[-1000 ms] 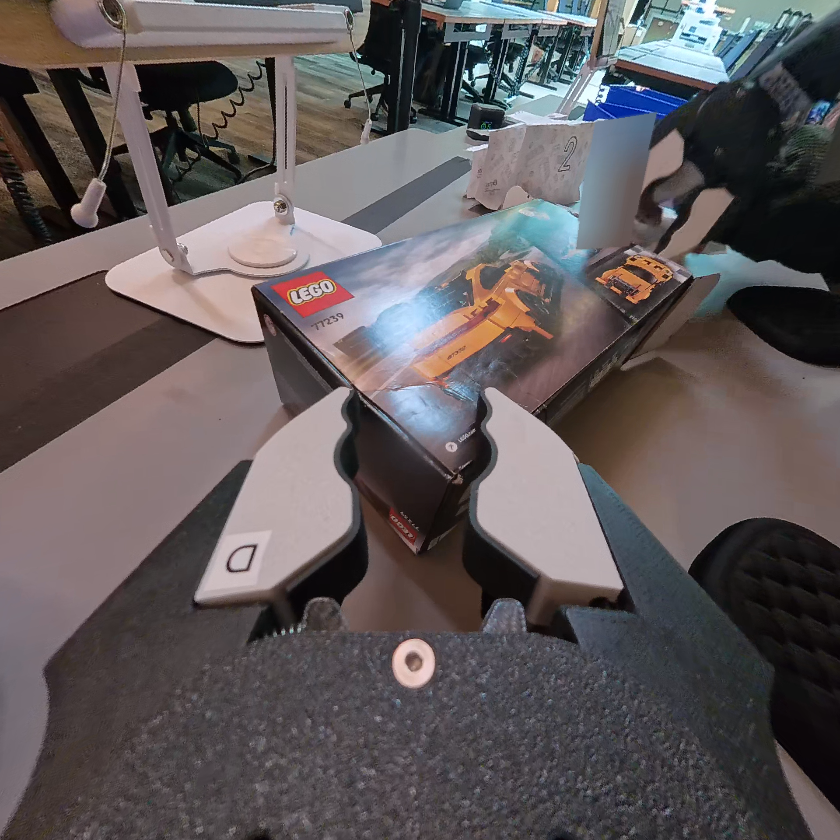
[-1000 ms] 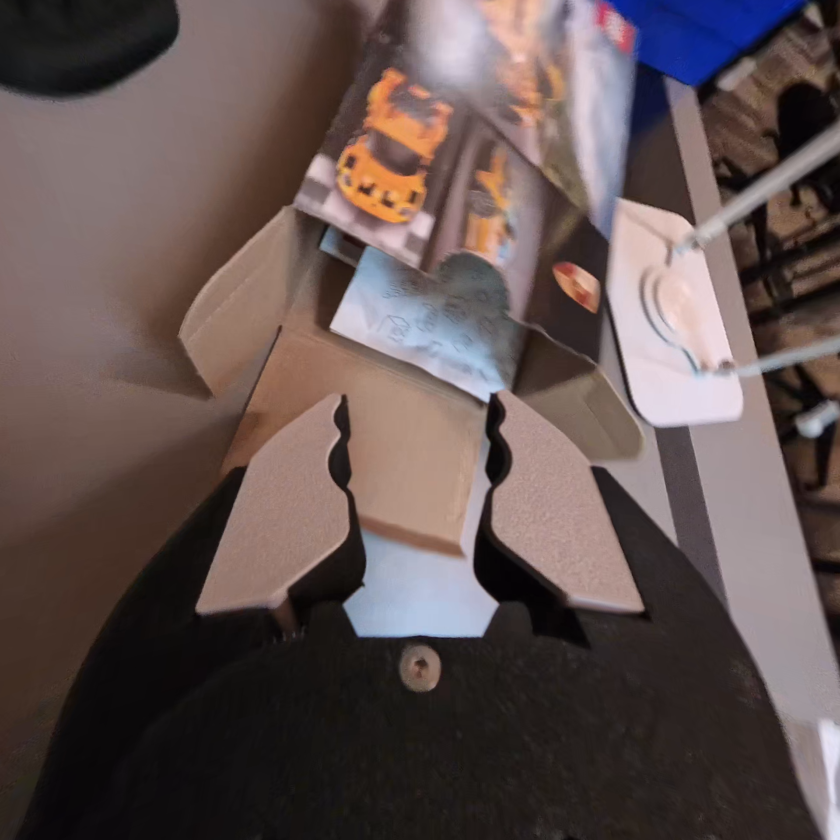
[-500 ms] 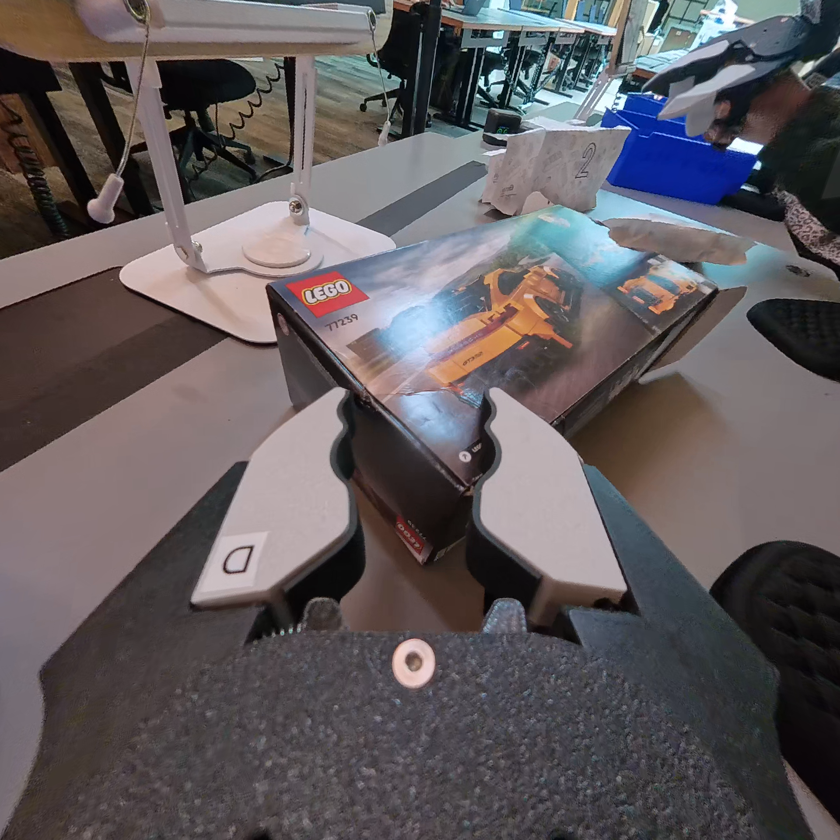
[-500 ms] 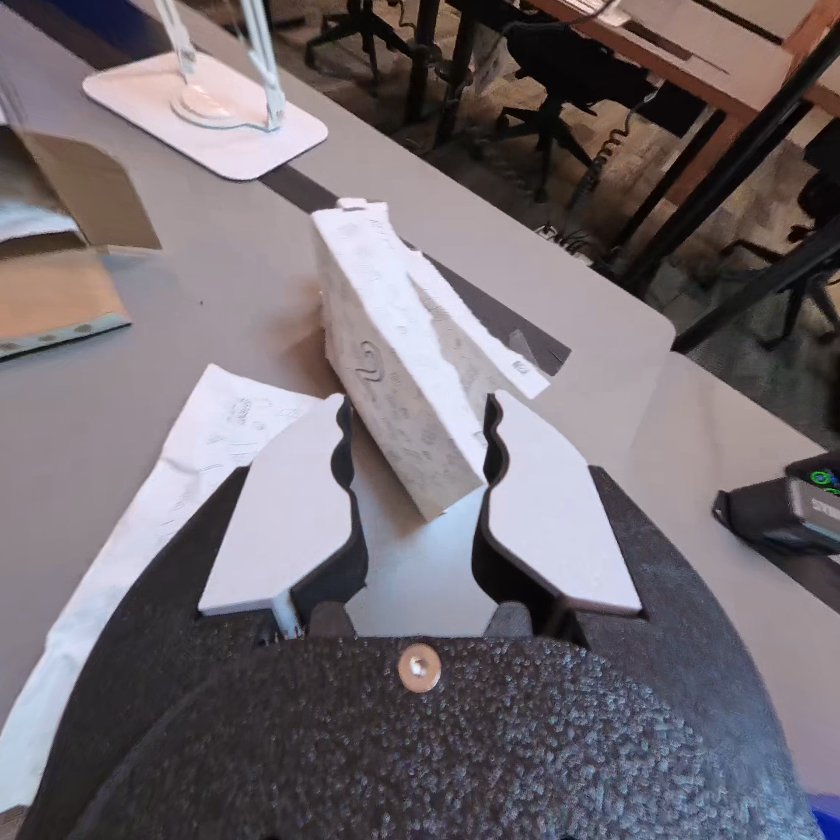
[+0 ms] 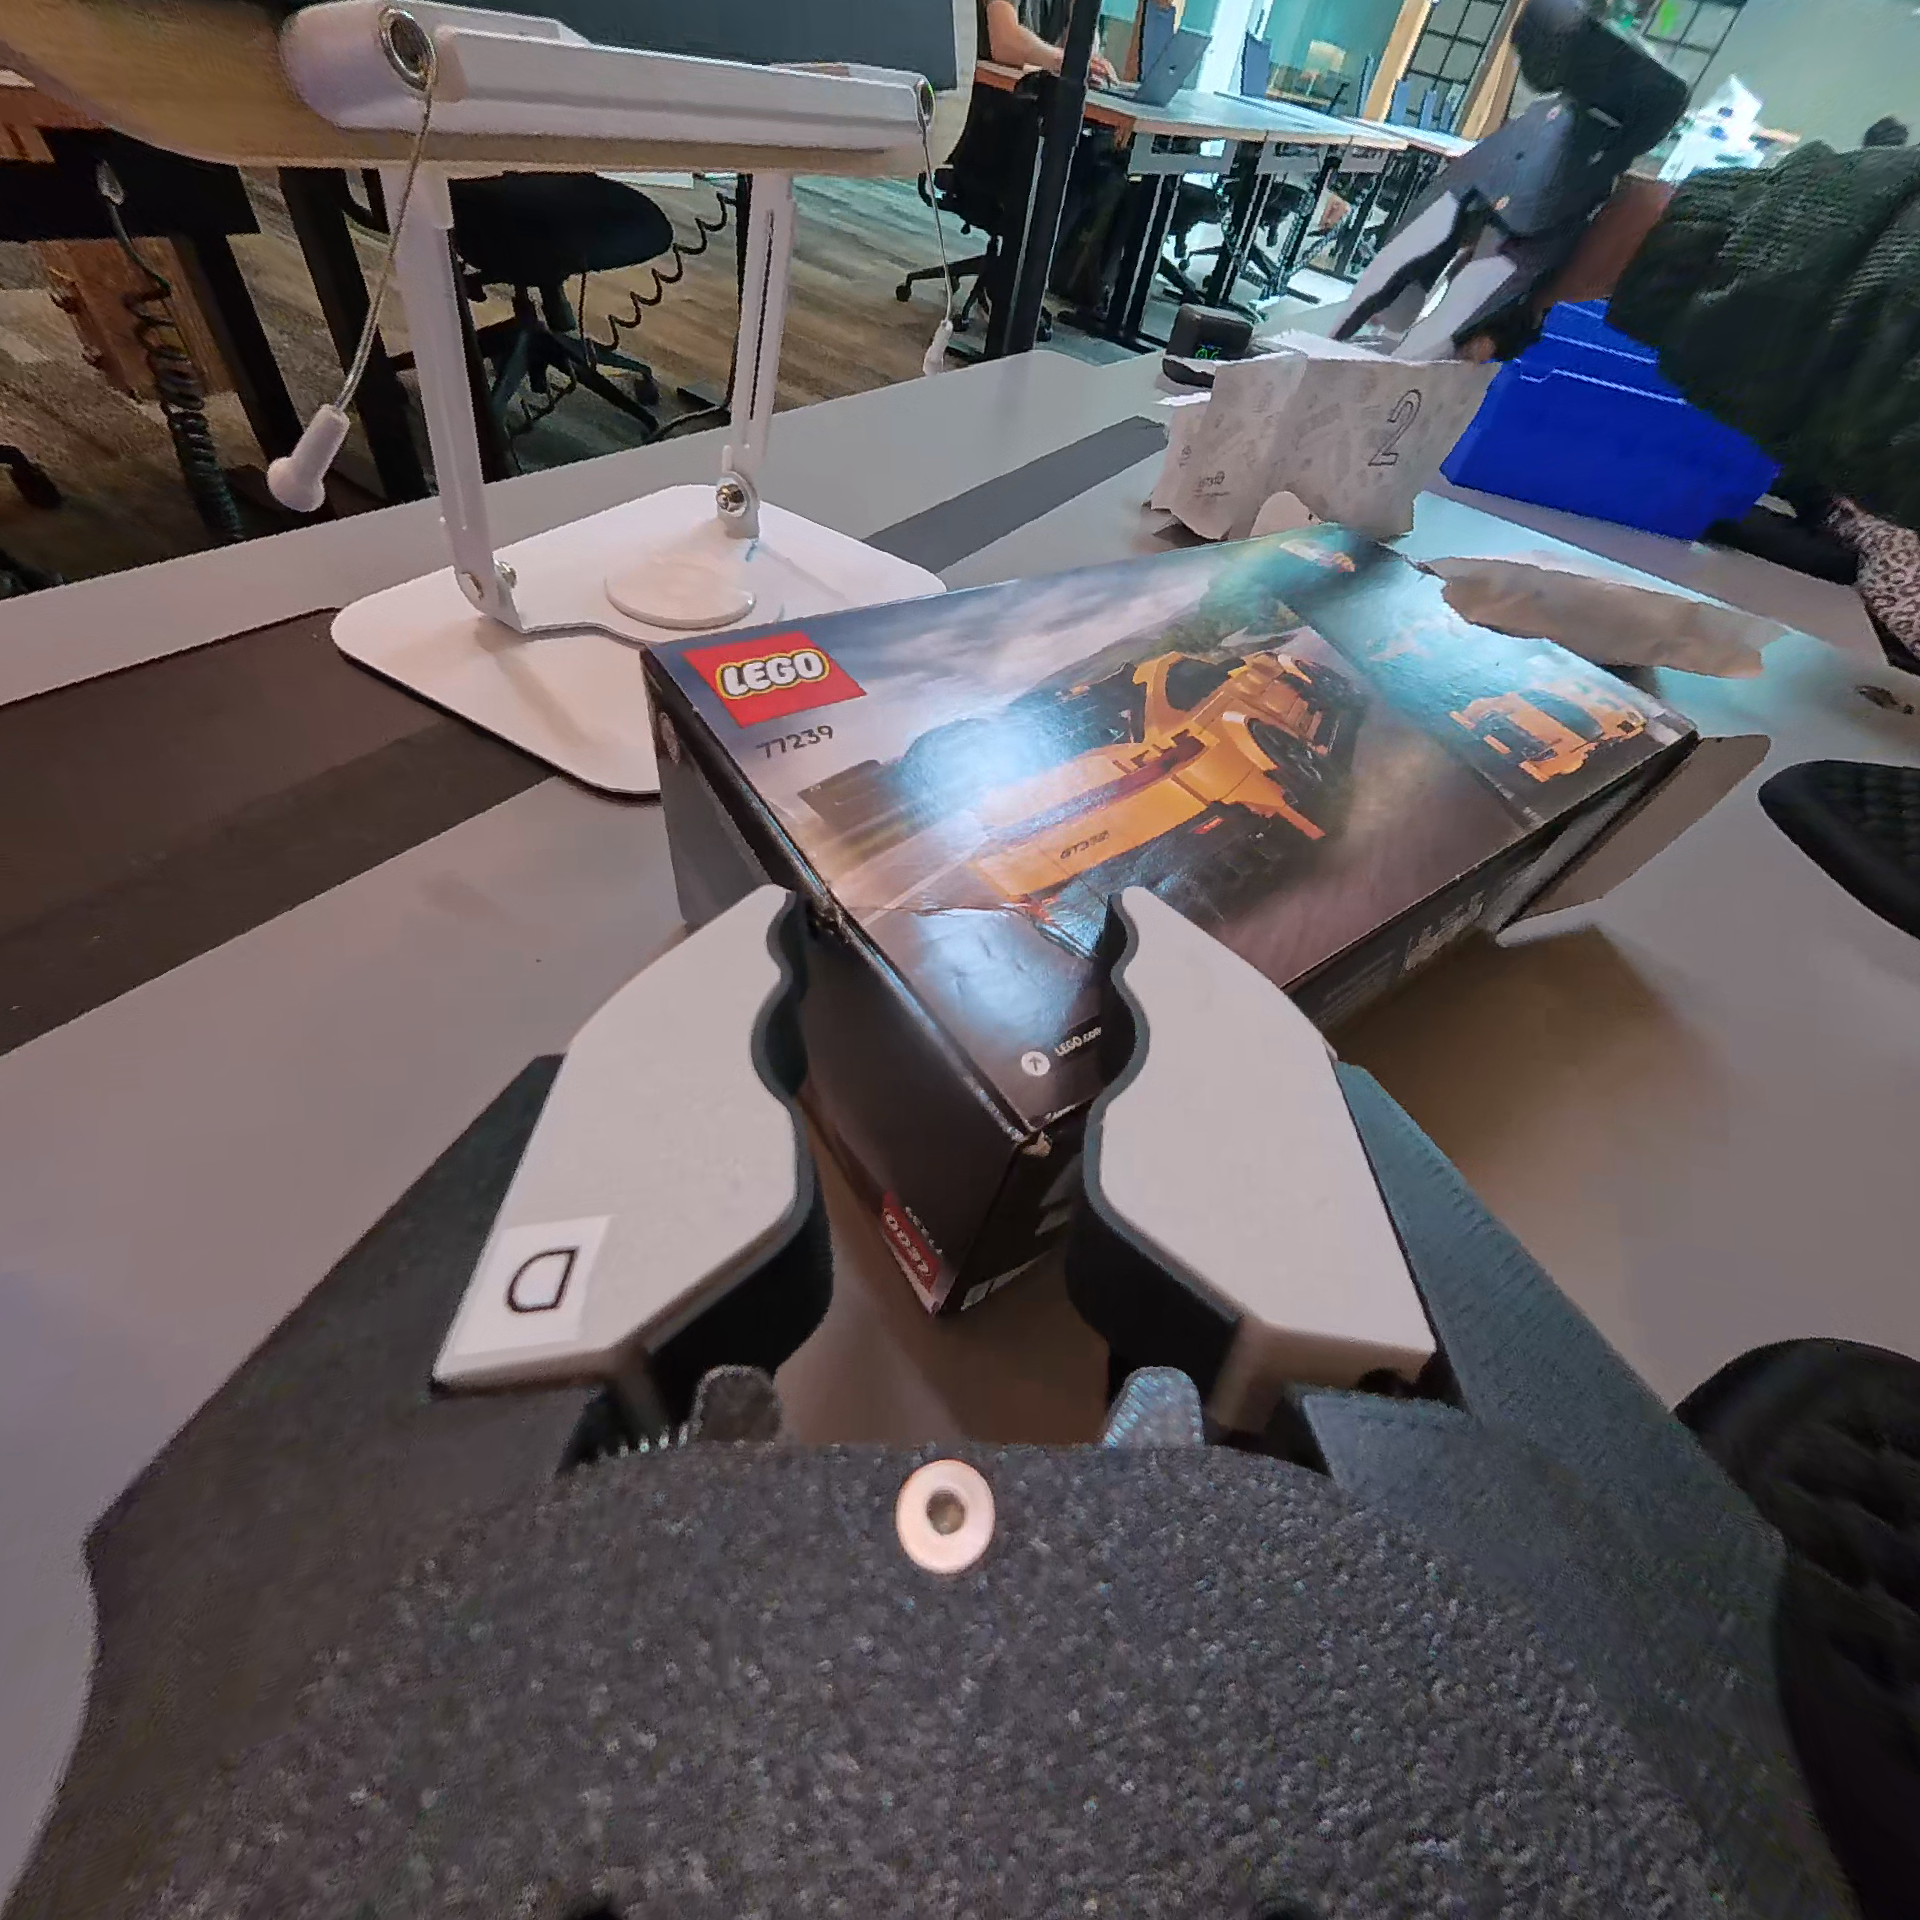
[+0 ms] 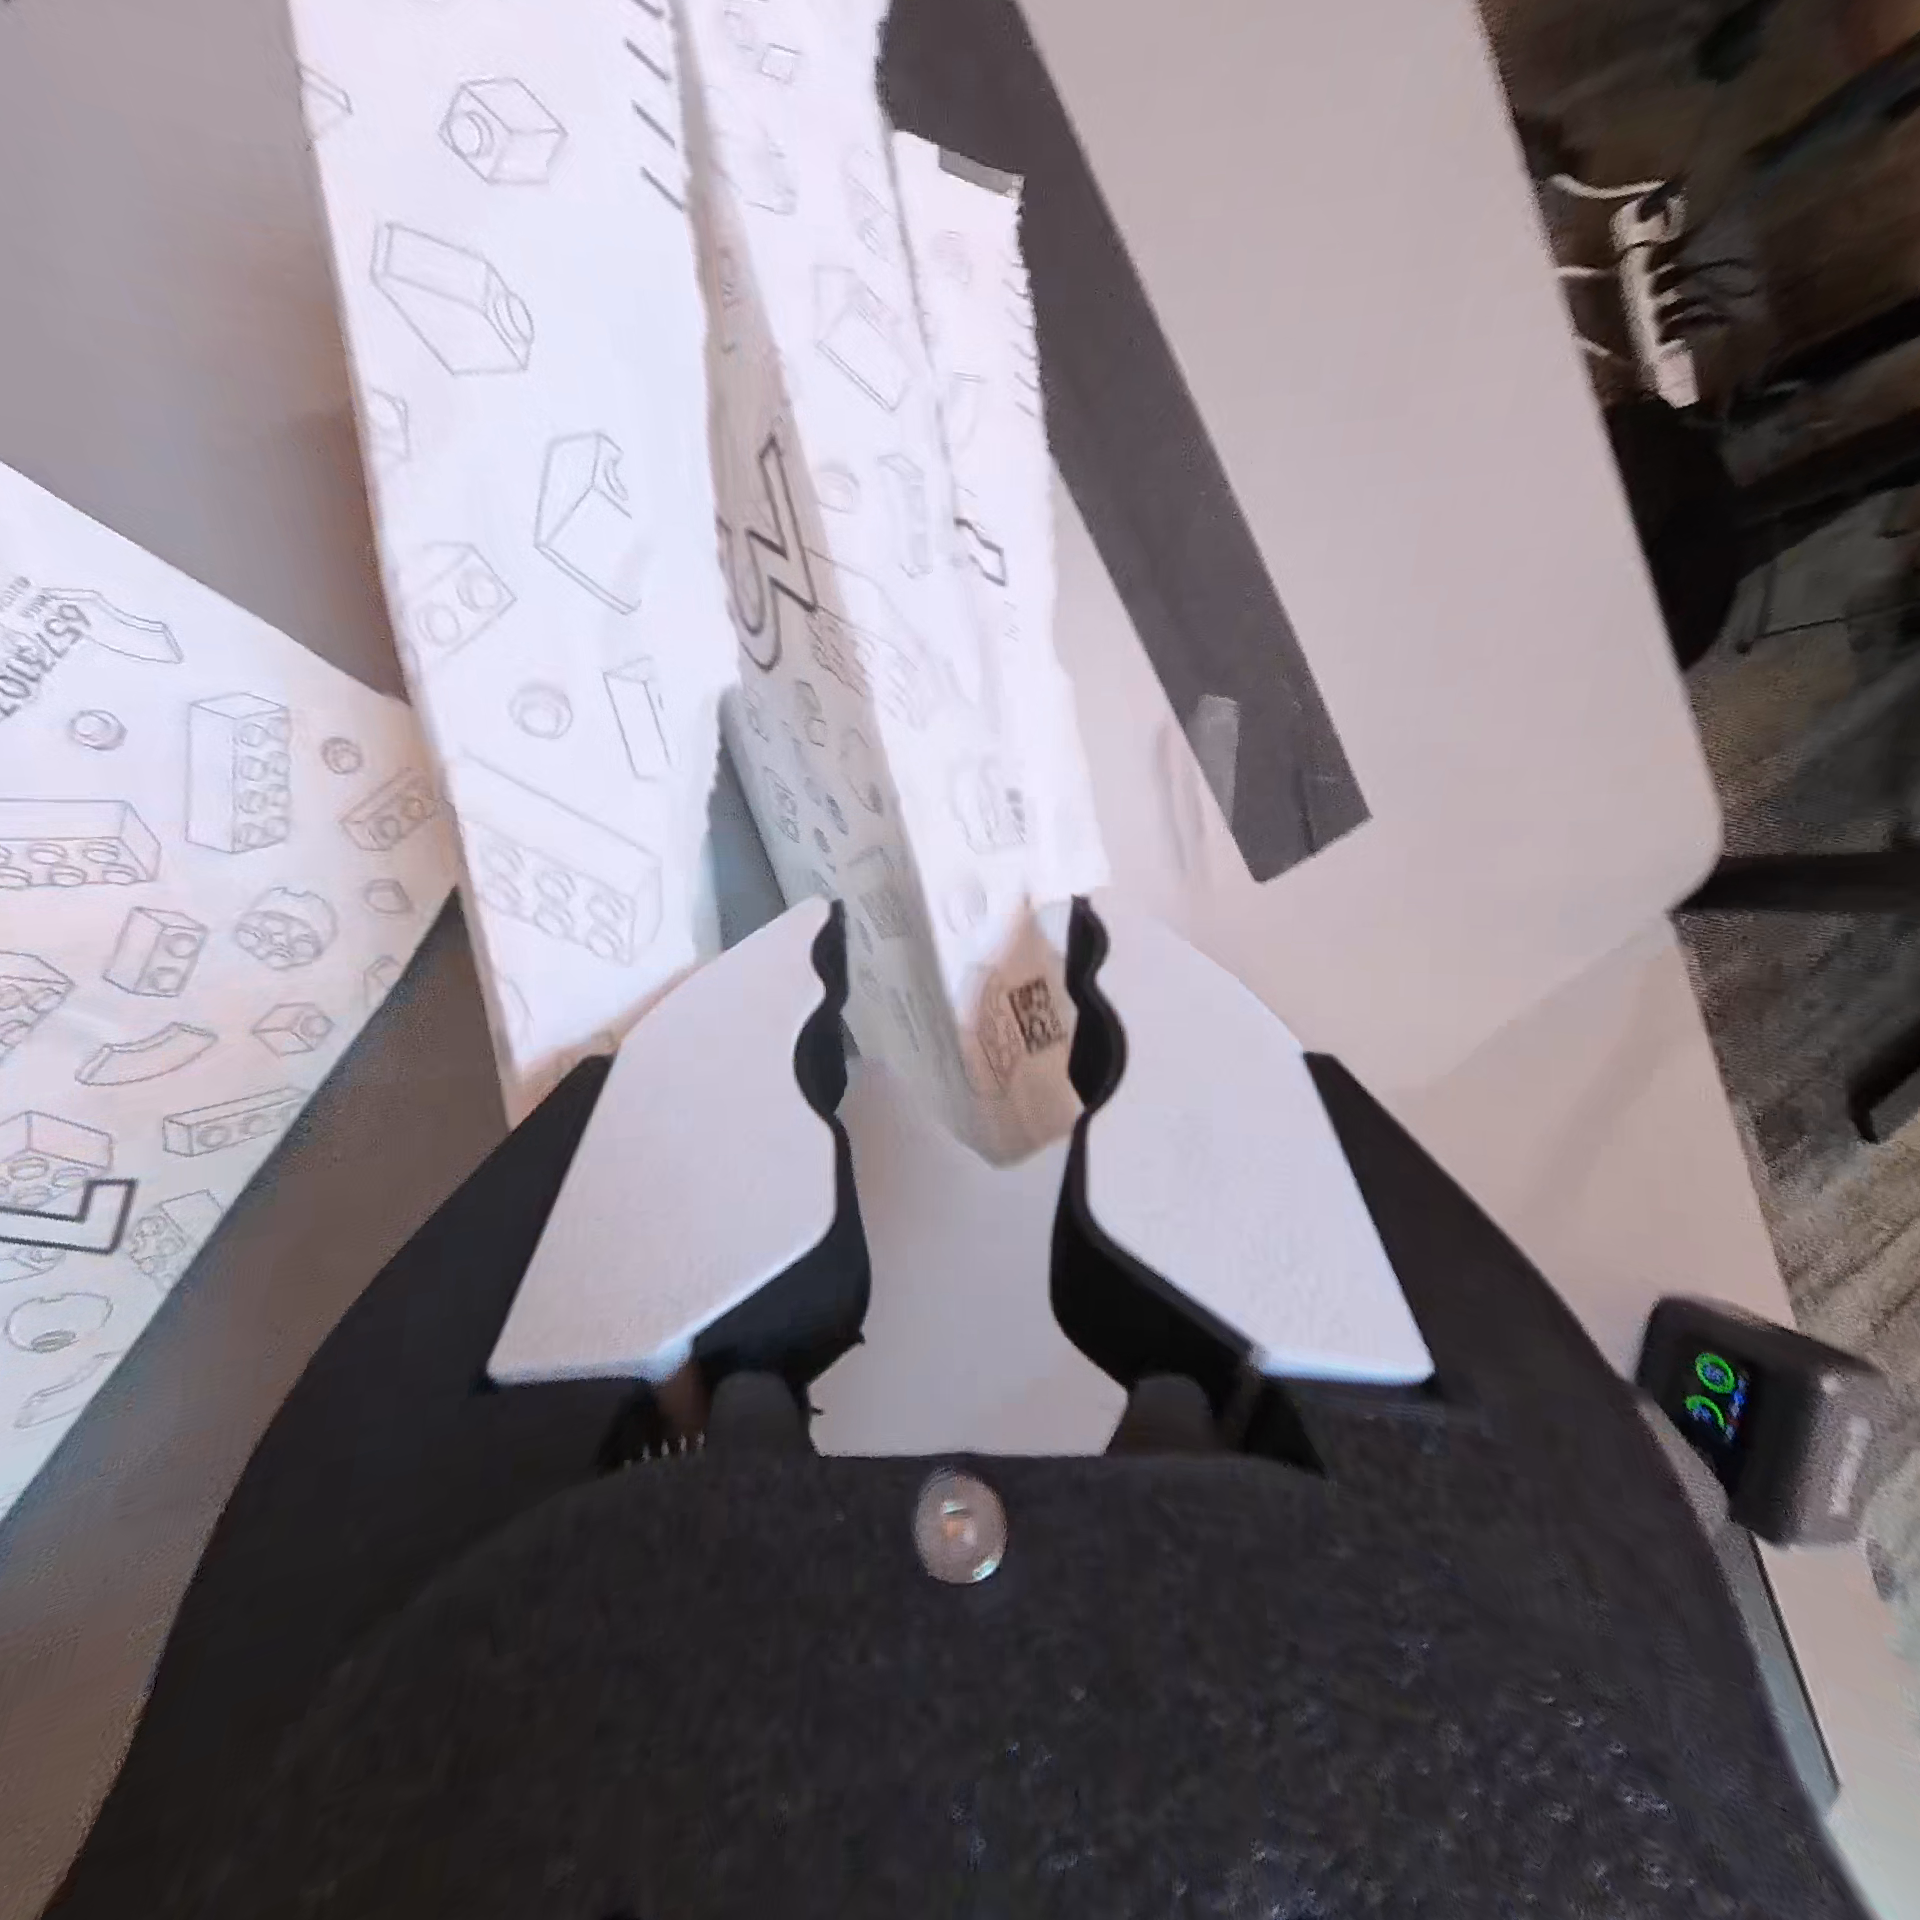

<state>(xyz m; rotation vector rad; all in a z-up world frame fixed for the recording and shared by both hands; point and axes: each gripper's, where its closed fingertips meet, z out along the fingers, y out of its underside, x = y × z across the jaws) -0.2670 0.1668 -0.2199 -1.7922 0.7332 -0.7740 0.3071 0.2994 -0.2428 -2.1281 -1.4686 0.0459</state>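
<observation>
A dark toy brick box with an orange car picture lies on the grey table, its far end flap open. My left gripper is open and straddles the box's near corner, one finger on each side. My right gripper has closed in on the lower corner of a white printed paper bag that stands among other upright bags. In the left wrist view the right gripper hangs over these upright bags beyond the box.
A white lamp base stands left of the box. A flat paper bag lies by the box's far end, also in the right wrist view. A blue bin sits far right. A small black device lies near the table edge. Left tips to right tips: about 60 cm. The right tips stand about 40 cm off the small black device.
The right gripper left the box's open end, swung over to the upright paper bags, came down and narrowed its fingers around one. The left gripper stayed at the box corner.
</observation>
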